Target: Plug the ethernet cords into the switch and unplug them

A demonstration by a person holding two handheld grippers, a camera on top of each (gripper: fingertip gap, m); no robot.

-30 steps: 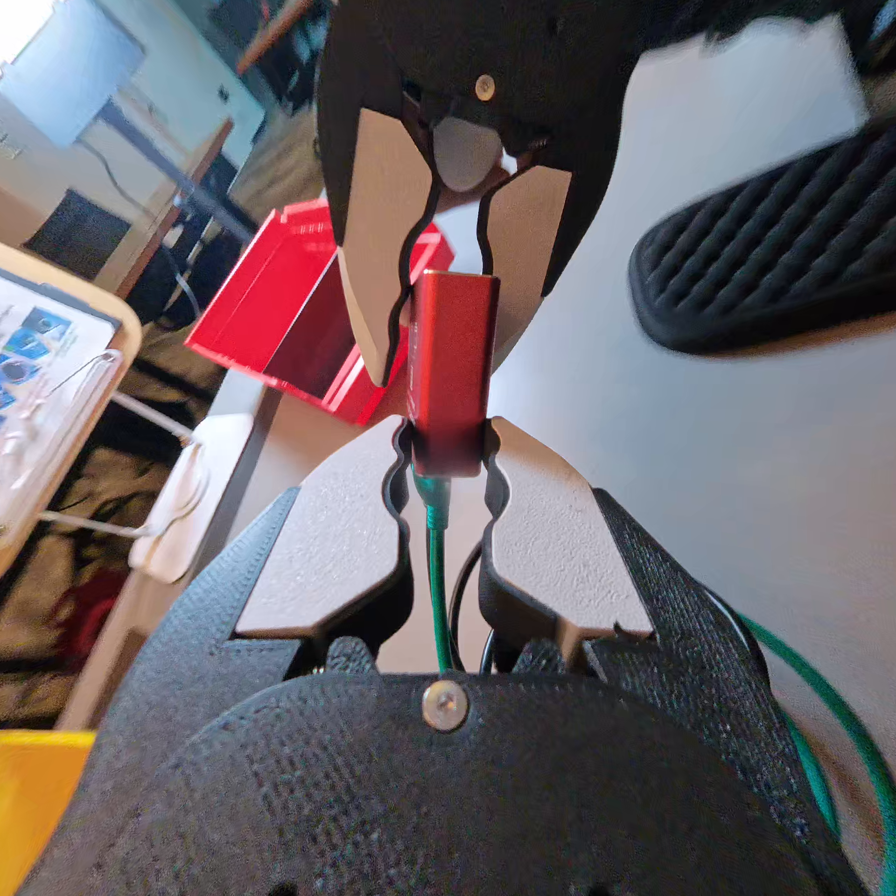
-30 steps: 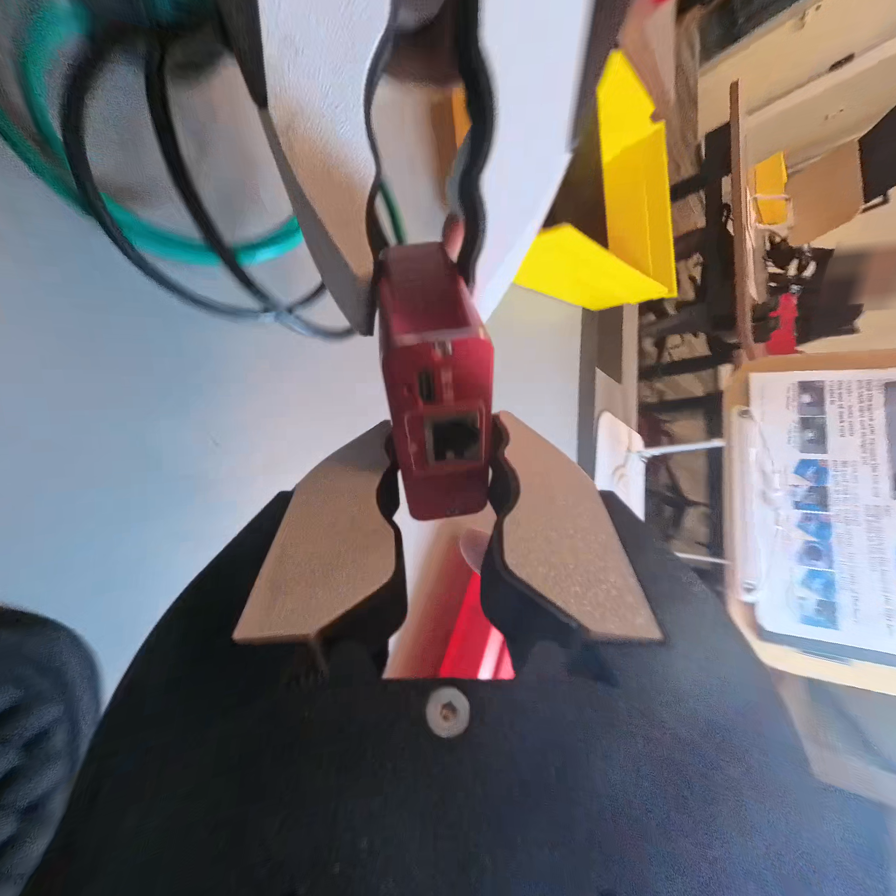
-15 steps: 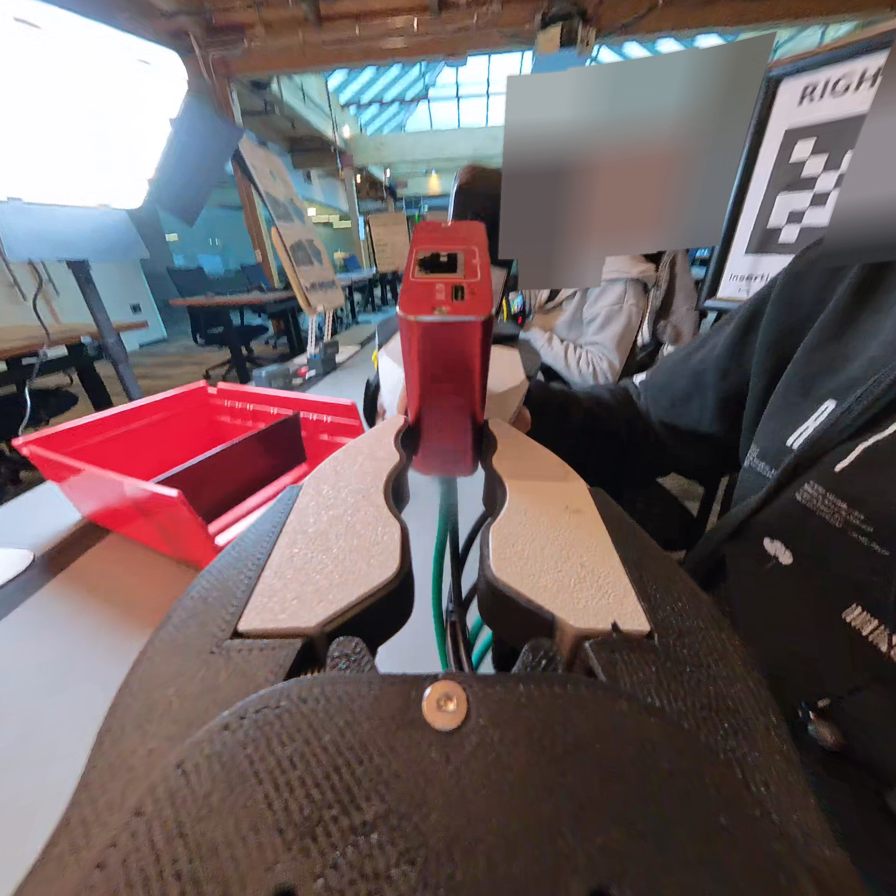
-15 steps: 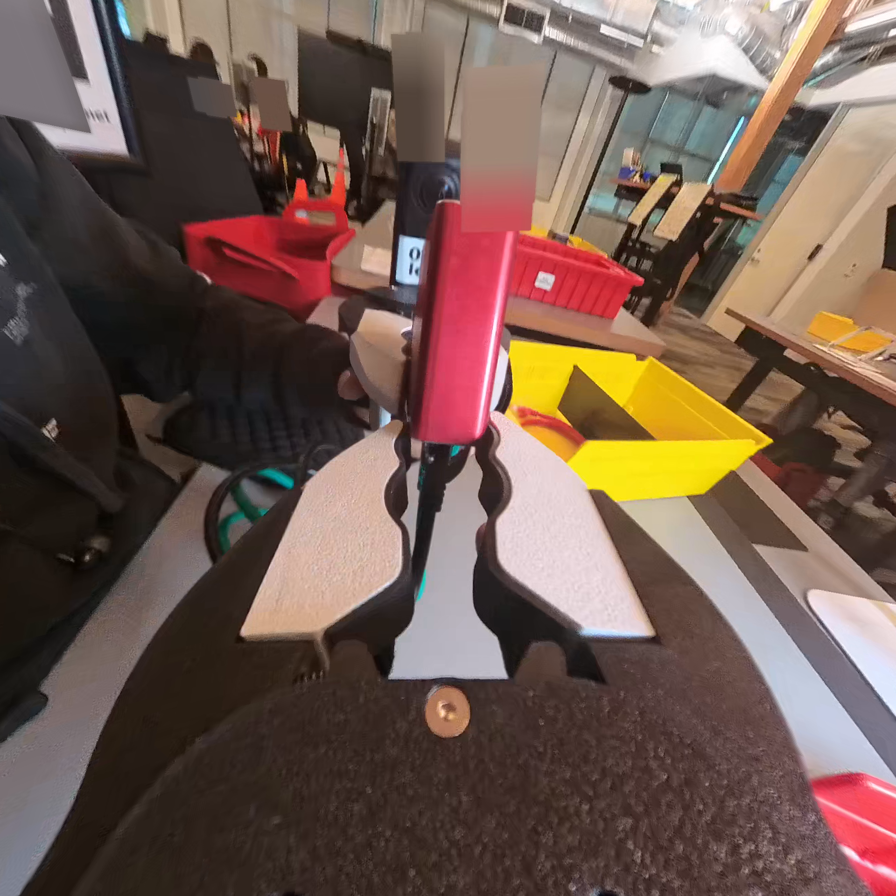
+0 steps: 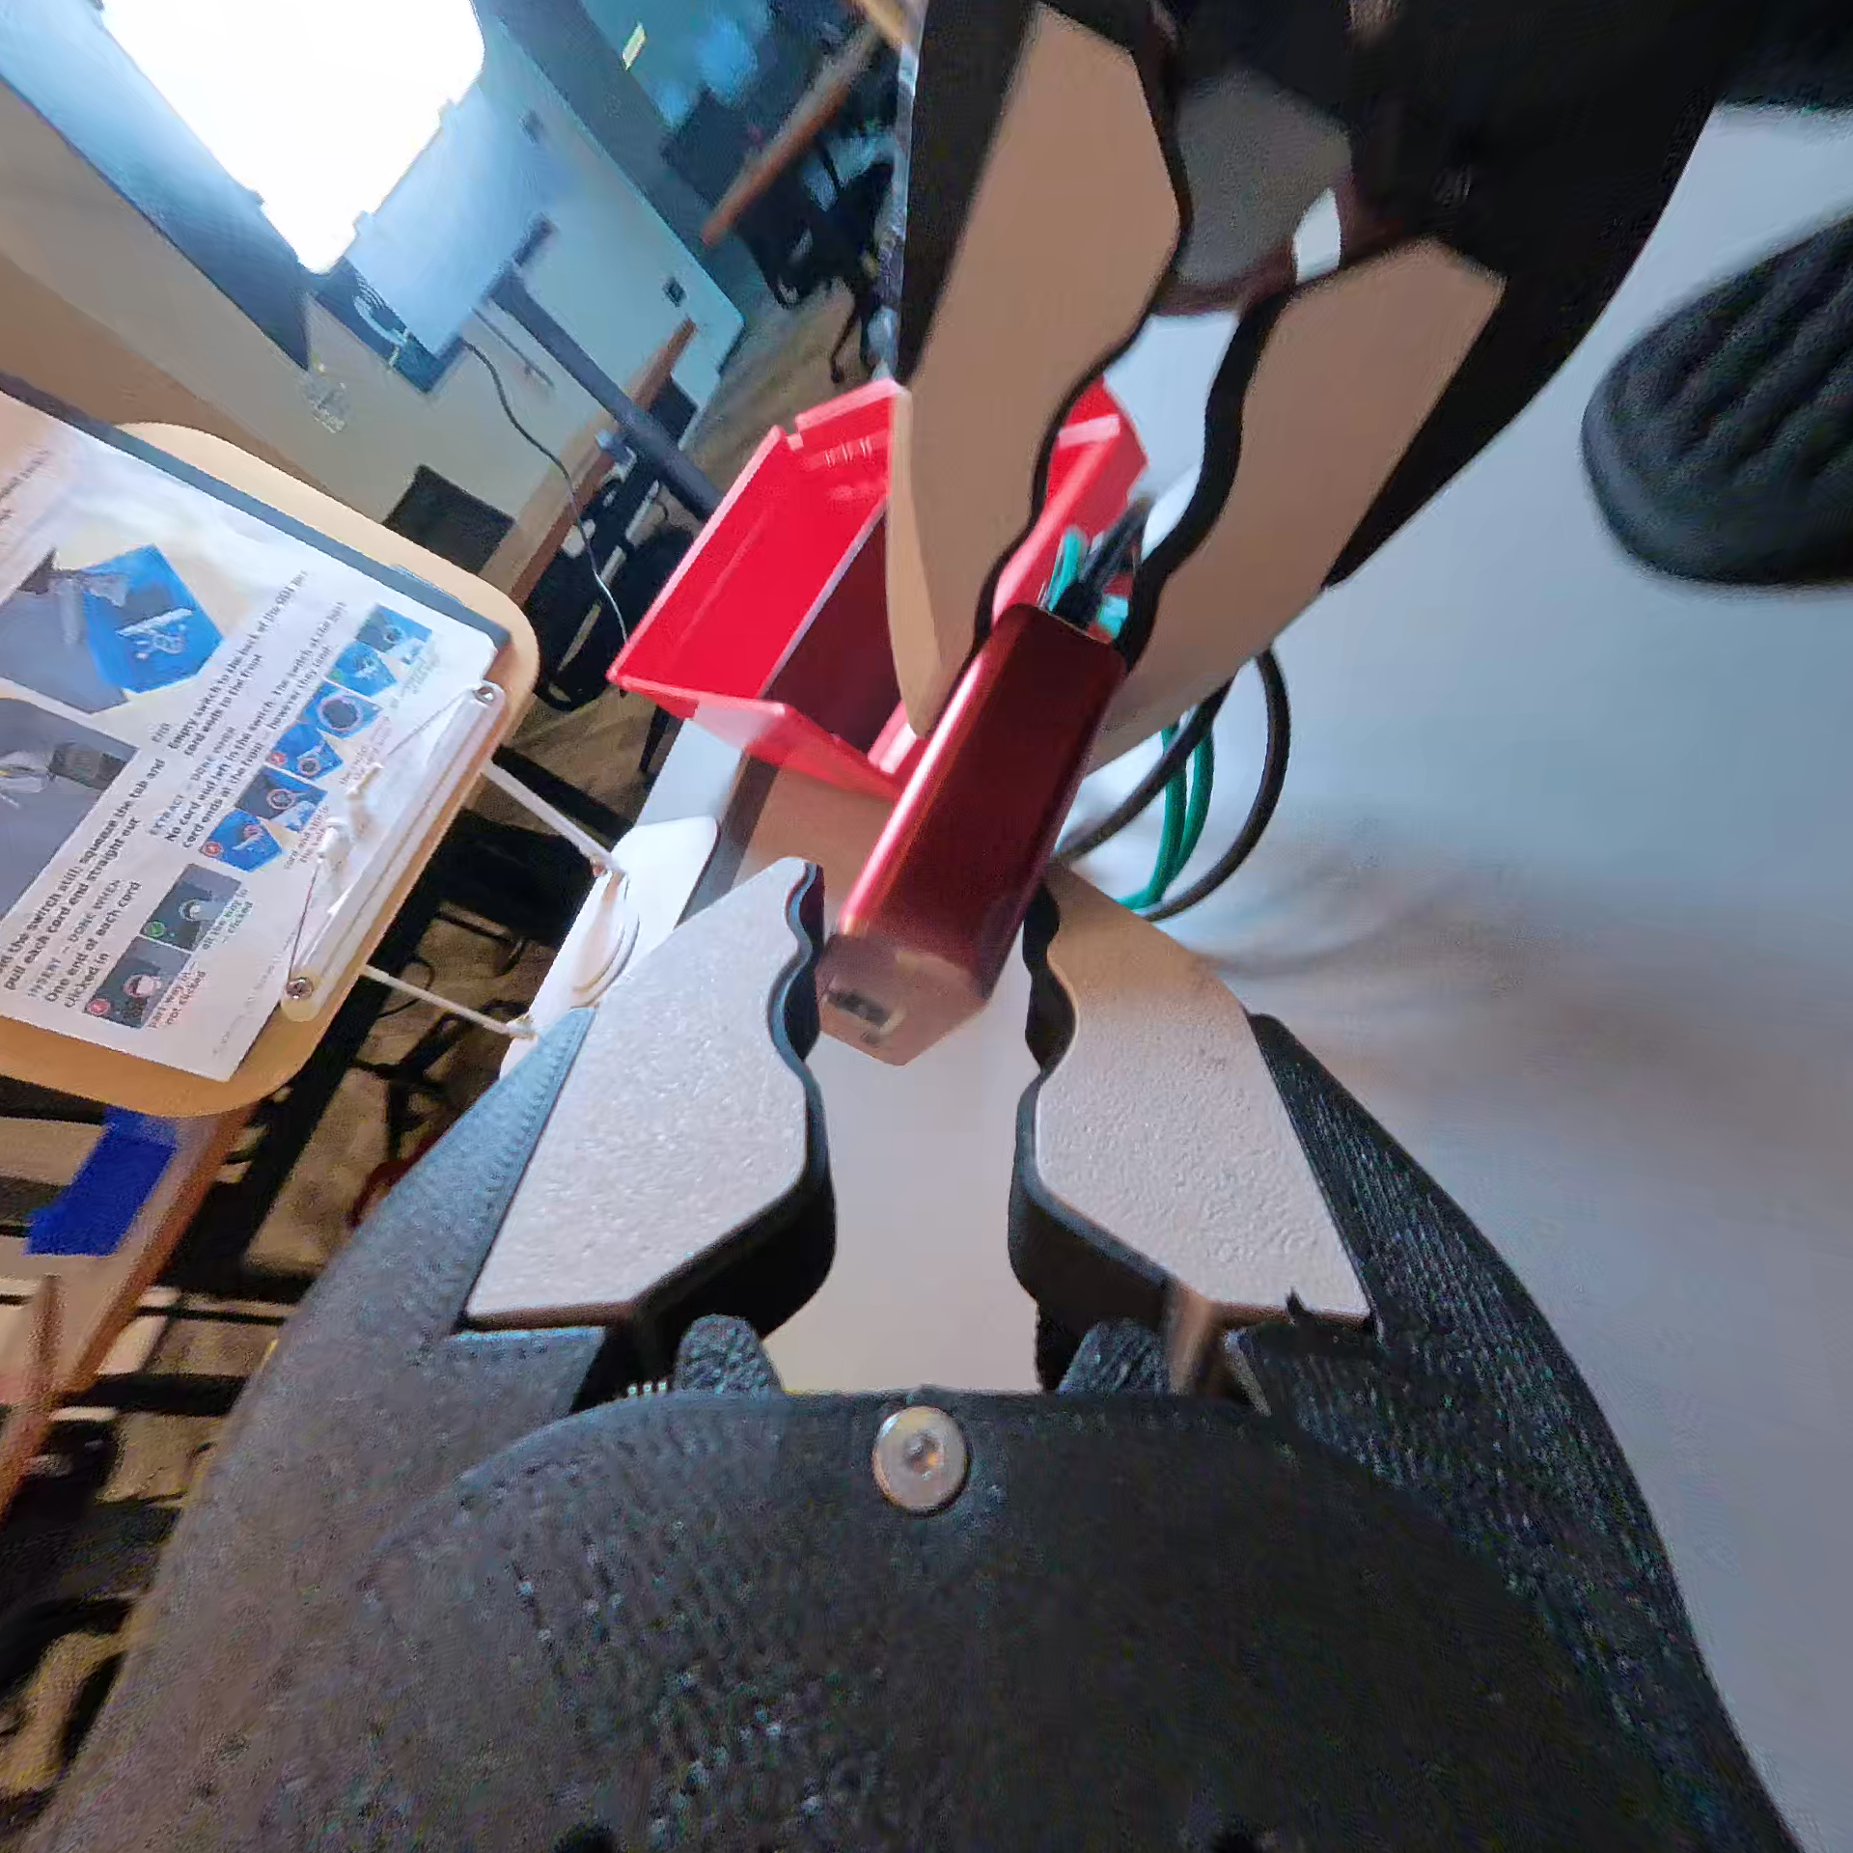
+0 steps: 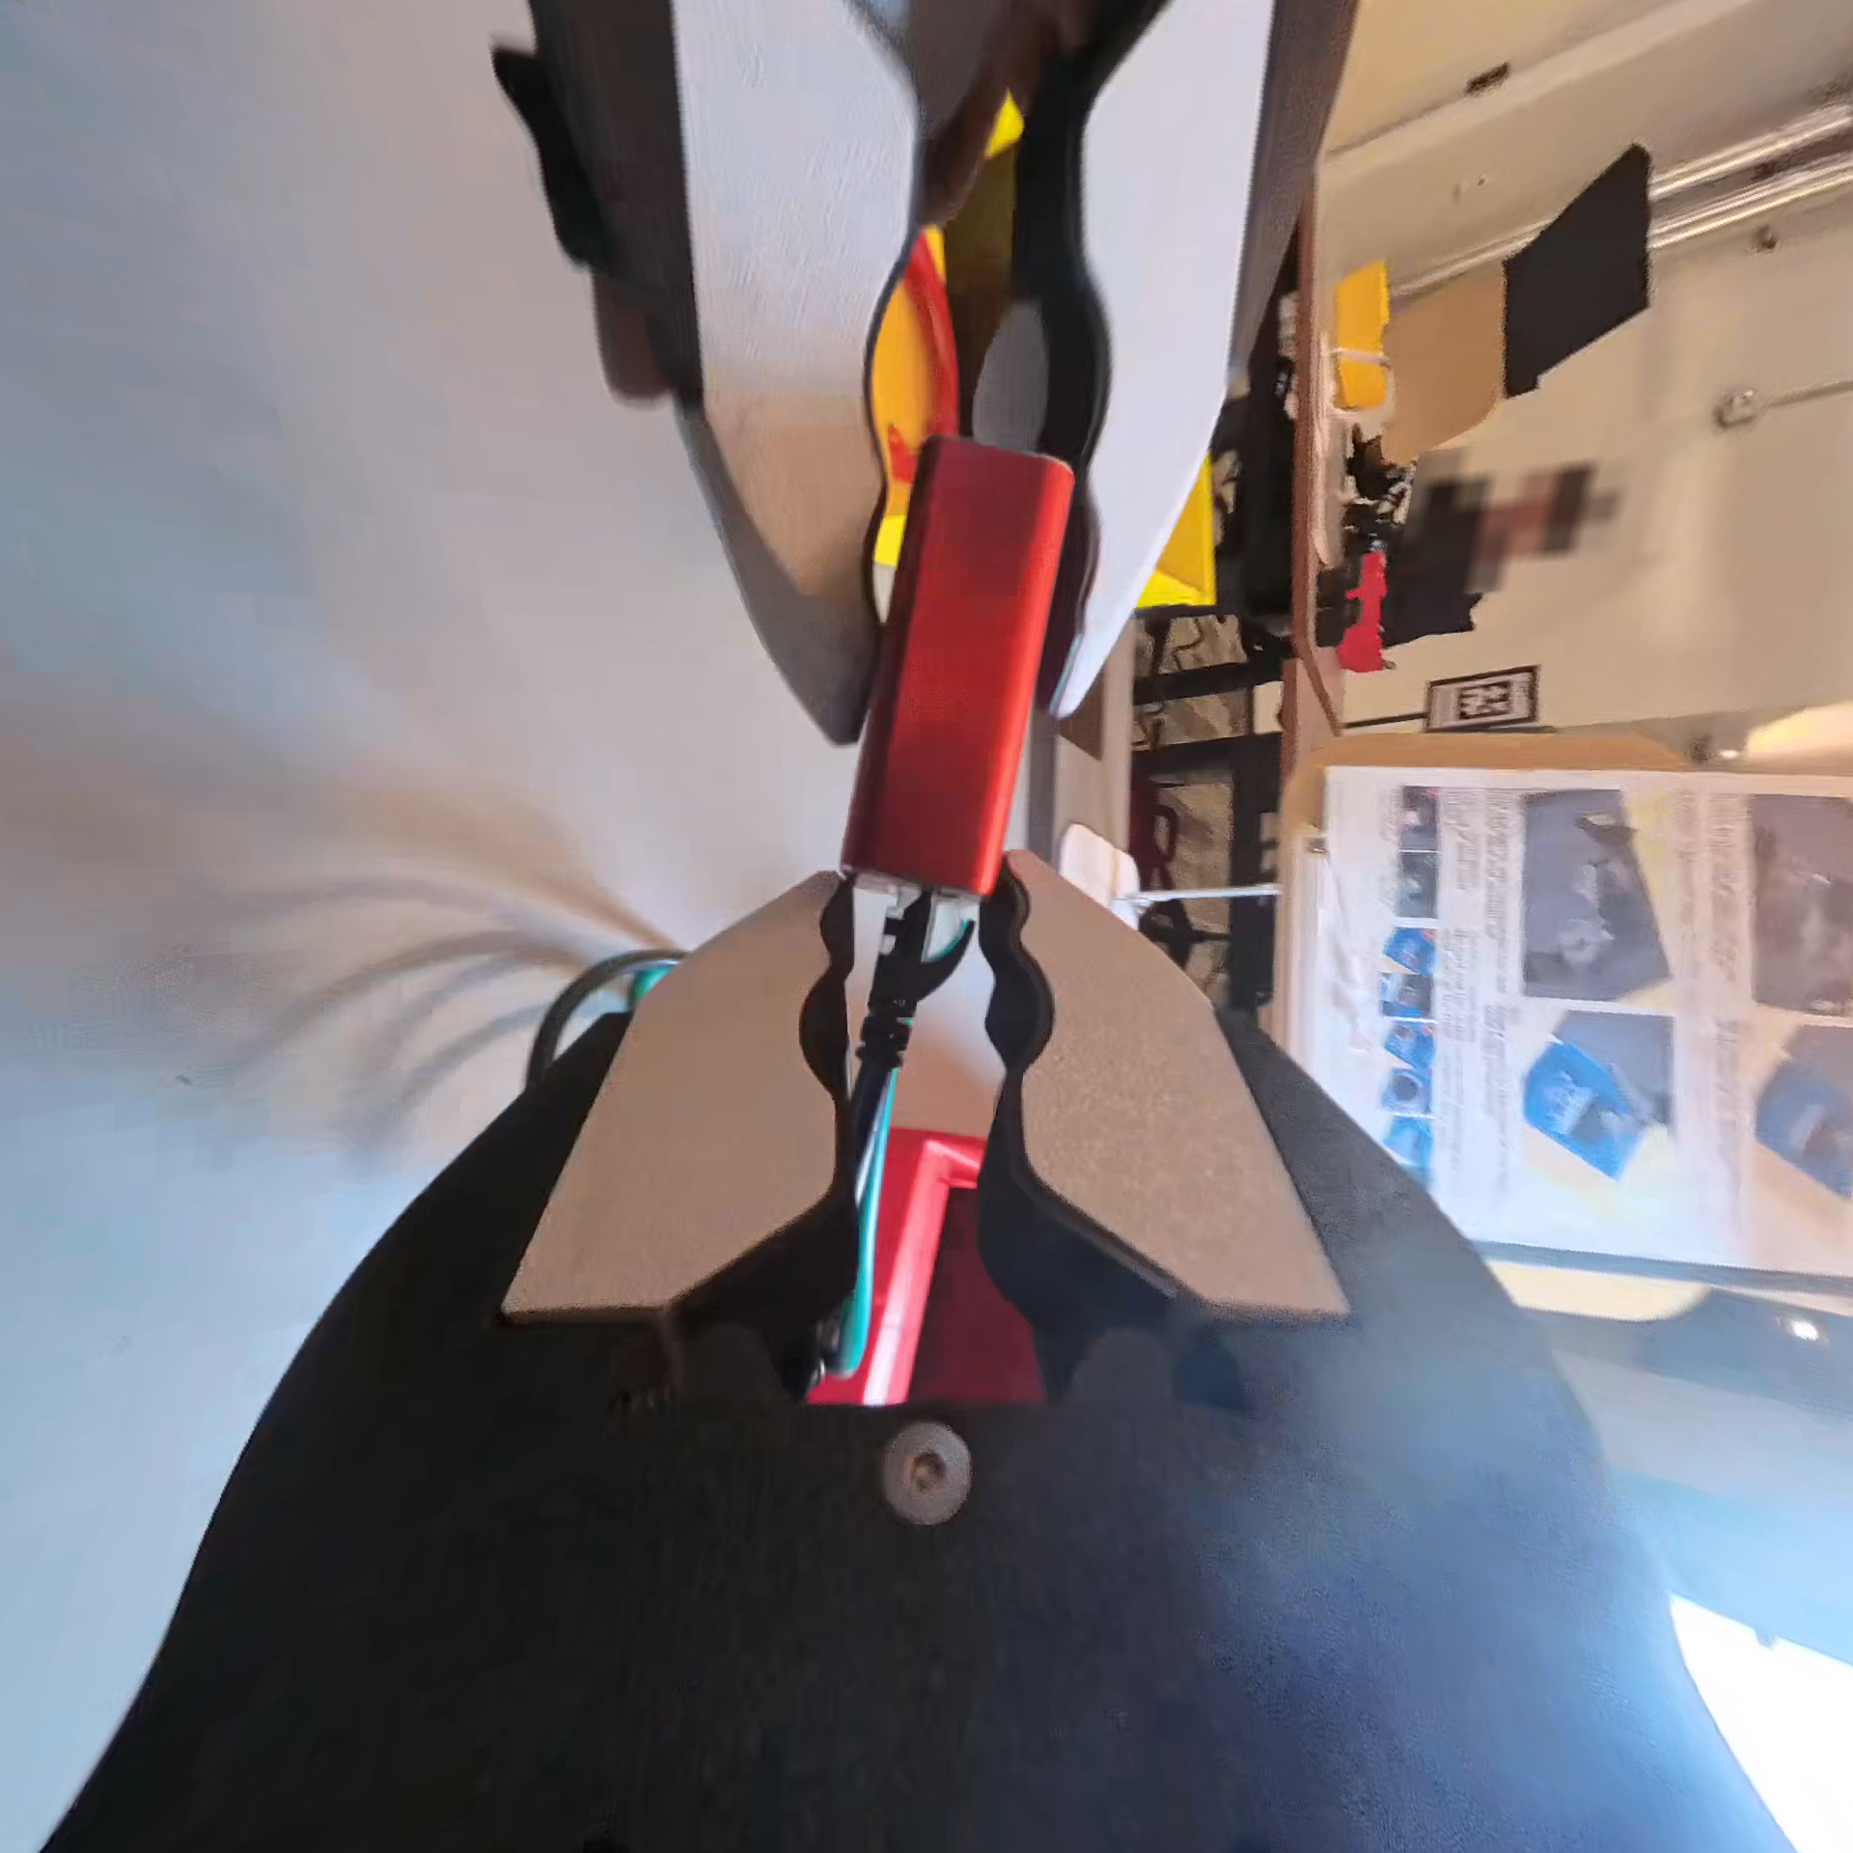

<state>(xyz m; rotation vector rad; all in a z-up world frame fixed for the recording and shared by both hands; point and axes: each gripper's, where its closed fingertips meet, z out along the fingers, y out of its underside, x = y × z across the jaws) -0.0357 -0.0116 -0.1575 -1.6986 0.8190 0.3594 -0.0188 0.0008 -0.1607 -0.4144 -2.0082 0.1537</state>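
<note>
Right gripper (image 6: 917, 887) clamps the red switch (image 5: 968, 817) at its cabled end — left gripper (image 5: 917, 948) sits spread around the other end, cords (image 5: 1188, 802) trailing behind

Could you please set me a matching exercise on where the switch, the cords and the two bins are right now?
Things:
1 switch
2 ethernet cords
3 red bin
4 yellow bin

Places:
A beyond the left claw
B plugged into the switch
C between the two claws
D beyond the right claw

Pairs: 1-C, 2-B, 3-D, 4-A
</note>
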